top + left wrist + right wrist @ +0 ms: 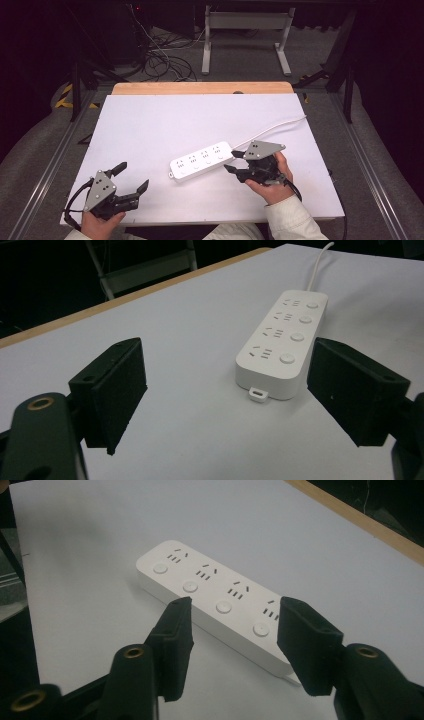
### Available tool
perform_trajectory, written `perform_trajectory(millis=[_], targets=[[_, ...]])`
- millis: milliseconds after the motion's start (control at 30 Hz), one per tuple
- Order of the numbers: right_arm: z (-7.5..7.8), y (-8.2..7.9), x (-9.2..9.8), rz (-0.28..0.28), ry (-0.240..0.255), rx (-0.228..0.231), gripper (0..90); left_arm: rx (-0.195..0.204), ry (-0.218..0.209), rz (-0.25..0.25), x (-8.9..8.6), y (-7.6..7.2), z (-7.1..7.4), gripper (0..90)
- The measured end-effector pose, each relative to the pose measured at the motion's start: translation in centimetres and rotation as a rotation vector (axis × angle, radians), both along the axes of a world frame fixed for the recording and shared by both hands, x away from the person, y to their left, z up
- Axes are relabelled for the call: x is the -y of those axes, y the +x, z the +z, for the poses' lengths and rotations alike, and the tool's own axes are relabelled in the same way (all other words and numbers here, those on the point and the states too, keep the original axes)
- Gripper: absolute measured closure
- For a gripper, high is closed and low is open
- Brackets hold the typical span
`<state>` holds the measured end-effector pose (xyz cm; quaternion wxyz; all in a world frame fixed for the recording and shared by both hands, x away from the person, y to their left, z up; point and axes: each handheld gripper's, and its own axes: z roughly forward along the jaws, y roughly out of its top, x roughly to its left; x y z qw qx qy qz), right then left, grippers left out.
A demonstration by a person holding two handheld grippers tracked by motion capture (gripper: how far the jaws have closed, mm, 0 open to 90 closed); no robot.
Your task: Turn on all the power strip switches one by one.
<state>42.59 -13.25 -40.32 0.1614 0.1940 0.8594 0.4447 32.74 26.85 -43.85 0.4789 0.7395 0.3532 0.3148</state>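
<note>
- White plastic power strip [201,161] lies flat on the table [150,130], a little right of the middle and nearer the front edge, set at a slant.
- Four sockets, each with a round button [223,607] beside it, run along its top; a small tab [258,394] sticks out of its left end.
- Its white cord [277,126] leaves the right end and trails toward the table's right edge.
- Right gripper [234,161], held in the person's right hand [272,187], hovers just beside the strip's right end with its jaws spread apart, holding nothing.
- Left gripper [133,177], in the left hand [100,222], sits near the front left corner, well apart from the strip, jaws wide and empty.
- Pale wood [200,88] borders the table's far edge.
</note>
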Motion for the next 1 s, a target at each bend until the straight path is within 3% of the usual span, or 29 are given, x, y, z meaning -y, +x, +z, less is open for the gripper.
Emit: perform_trajectory(millis=[67, 133, 200, 300, 367, 633, 833, 1000], targets=[[0.0, 0.0, 0.0, 0.007, -0.004, -0.01, 58.0, -0.001, -0.007, 0.0, 0.0, 0.0, 0.0, 16.4], [0.2, 0.2, -0.1, 0.029, 0.0, -0.057, 67.4, -0.004, -0.001, 0.001, 0.0, 0.0, -0.1, 16.4], [0.4, 0.3, -0.2, 0.031, -0.001, -0.061, 70.2, -0.001, -0.001, 0.002, 0.1, 0.0, -0.1, 16.4], [1.1, 0.6, -0.6, 0.02, -0.015, -0.063, 82.4, 0.006, 0.006, 0.004, 0.1, 0.0, 0.0, 16.4], [1.7, 1.1, -1.2, 0.019, -0.05, -0.086, 89.8, 0.002, 0.001, 0.004, 0.1, 0.0, -0.1, 16.4], [2.2, 2.4, -2.4, 0.008, -0.094, -0.119, 90.0, 0.007, 0.016, 0.006, 0.1, 0.0, -0.1, 16.4], [1.9, 3.7, -3.6, -0.005, -0.118, -0.152, 90.0, 0.003, 0.01, 0.006, 0.1, 0.0, -0.1, 16.4], [1.1, 5.0, -4.4, -0.034, -0.169, -0.186, 90.0, 0.002, 0.014, 0.007, 0.1, 0.0, -0.1, 16.6]])
